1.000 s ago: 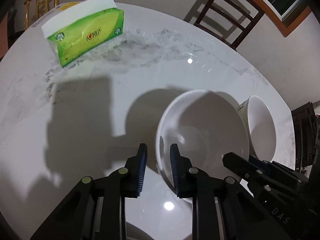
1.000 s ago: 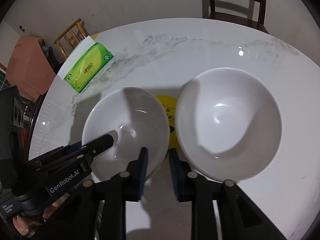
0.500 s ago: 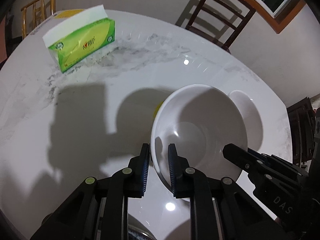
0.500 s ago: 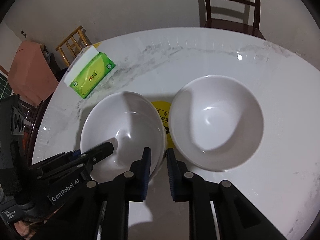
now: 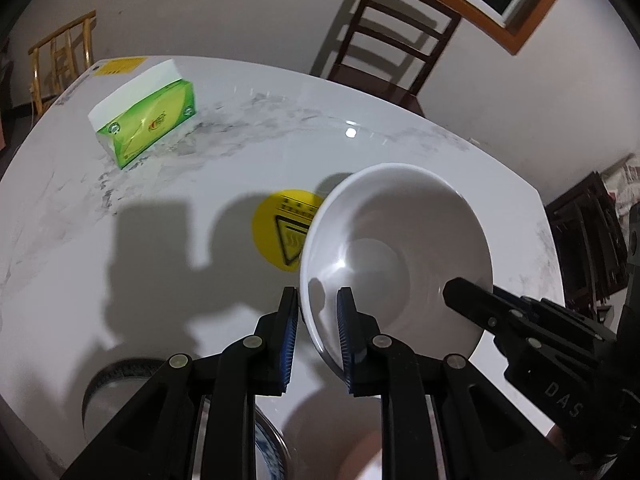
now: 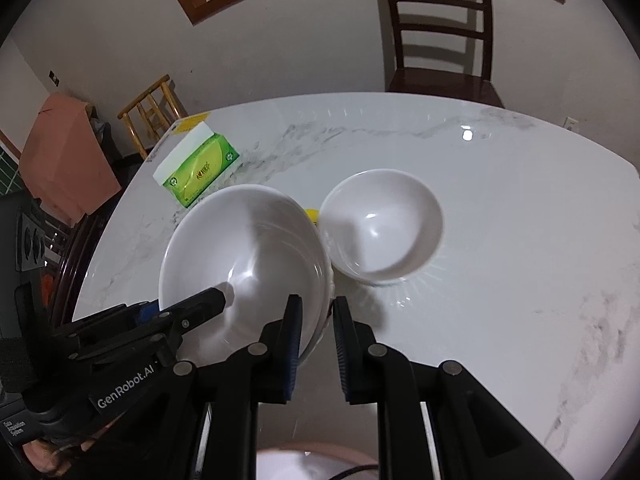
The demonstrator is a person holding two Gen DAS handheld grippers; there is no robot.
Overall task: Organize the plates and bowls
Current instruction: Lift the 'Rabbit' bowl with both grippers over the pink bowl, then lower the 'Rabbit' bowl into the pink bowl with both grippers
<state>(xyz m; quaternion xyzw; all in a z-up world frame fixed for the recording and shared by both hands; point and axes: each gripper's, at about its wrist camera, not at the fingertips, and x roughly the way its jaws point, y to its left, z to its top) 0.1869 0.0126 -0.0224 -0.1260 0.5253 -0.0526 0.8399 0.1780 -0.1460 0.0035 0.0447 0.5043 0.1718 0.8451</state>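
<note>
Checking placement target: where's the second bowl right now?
In the right wrist view the second bowl sits on the table right of centre, beside the held bowl, partly over the yellow sticker.

Both grippers have lifted the large white ceramic bowl (image 5: 396,256) off the white marble table (image 5: 160,208); it now hangs above the surface, tilted. Left gripper (image 5: 316,332) and right gripper (image 6: 316,332) have each tightened onto its rim from opposite sides. The round yellow warning sticker (image 5: 280,228) under it is now mostly uncovered. The smaller white ceramic bowl (image 6: 382,226) looks farther away in the right wrist view.
</note>
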